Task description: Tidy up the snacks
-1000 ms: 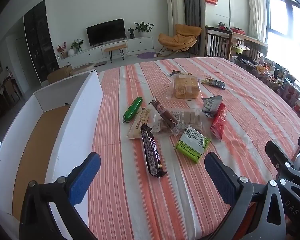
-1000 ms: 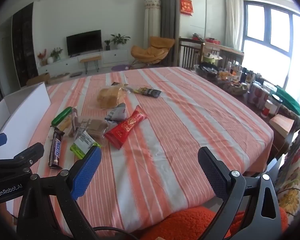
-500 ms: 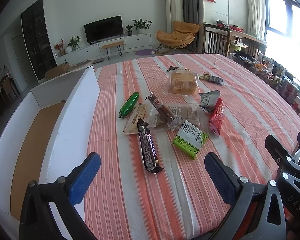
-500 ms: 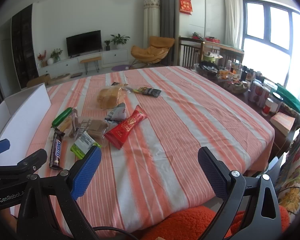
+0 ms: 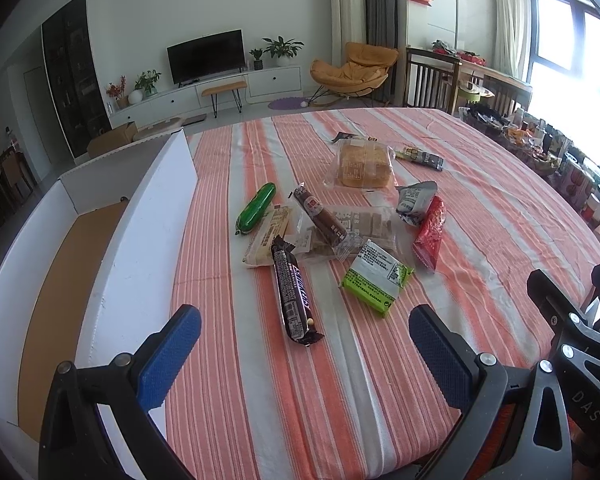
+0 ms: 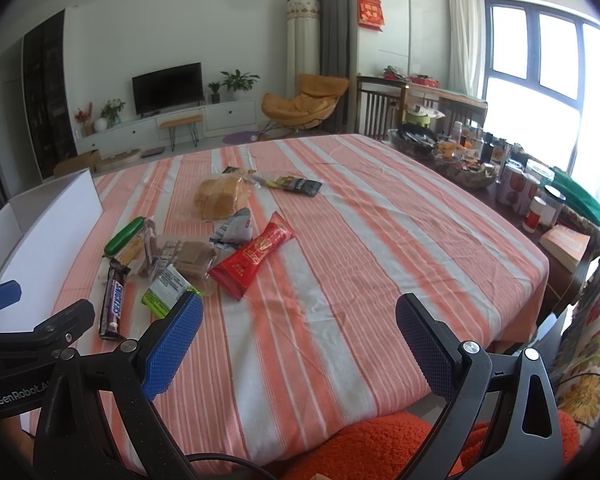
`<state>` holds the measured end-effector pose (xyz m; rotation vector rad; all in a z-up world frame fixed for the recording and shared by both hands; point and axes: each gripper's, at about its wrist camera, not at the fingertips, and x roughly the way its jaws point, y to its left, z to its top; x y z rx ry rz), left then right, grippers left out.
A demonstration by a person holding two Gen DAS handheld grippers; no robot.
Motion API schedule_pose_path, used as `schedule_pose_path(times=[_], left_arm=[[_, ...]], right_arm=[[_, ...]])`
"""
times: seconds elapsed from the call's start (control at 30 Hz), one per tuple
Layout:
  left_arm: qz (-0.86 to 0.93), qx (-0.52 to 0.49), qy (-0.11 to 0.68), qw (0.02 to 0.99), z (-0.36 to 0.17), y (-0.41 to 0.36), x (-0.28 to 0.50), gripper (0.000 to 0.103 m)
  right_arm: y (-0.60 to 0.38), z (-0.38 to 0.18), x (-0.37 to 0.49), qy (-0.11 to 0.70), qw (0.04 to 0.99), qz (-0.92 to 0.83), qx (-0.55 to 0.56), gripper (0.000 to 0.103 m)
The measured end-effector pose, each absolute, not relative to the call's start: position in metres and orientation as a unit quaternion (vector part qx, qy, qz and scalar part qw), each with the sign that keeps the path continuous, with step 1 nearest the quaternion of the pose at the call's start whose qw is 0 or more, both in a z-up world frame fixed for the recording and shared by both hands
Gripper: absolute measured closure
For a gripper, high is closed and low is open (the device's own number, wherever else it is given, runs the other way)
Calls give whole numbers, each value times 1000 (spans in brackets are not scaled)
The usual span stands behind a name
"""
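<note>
Snacks lie clustered near the middle of the striped desk point(image 5: 480, 208) in the left wrist view, all apart from the left hand-held gripper point(image 5: 305, 346), whose blue pads point(image 5: 168, 360) are spread wide with nothing between them. Just past the fingertips at 12 o'clock lies the Snickers bar point(image 5: 294, 288), pointing lengthwise away from the camera; at 1 o'clock from it sits the green-edged packet point(image 5: 376, 276), with the red packet point(image 5: 430, 232) at 2 o'clock. Beyond the bar lie a clear pack of wafers point(image 5: 360, 224) with a brown bar point(image 5: 320, 216) across it, and the green sausage-shaped snack point(image 5: 256, 208) at 11 o'clock. The wrapped bread point(image 5: 364, 164) sits farther off at 12 o'clock. A white box point(image 5: 140, 248) with a brown floor runs along the desk's edge at 9 o'clock. In the right wrist view, the right hand-held gripper point(image 6: 299, 322) is likewise spread and holds nothing, above bare striped cloth near the desk's near edge. The snack cluster sits at 10 o'clock from it: the red packet point(image 6: 254, 260) nearest the centre, the Snickers bar point(image 6: 114, 304) at far left, the bread point(image 6: 218, 198) behind. The left hand-held gripper point(image 6: 4, 300) shows at 9 o'clock.
</note>
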<state>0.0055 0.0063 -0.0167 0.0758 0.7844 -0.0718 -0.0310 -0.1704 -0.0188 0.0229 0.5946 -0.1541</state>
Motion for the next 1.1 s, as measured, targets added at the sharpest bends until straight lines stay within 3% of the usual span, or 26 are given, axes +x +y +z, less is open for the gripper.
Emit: schedule_pose_path(times=[1.1], left_arm=[[-41,32,384,922,-14,3,1,0]], right_arm=[[-171,-19,-32,292,953,-76,13,4]])
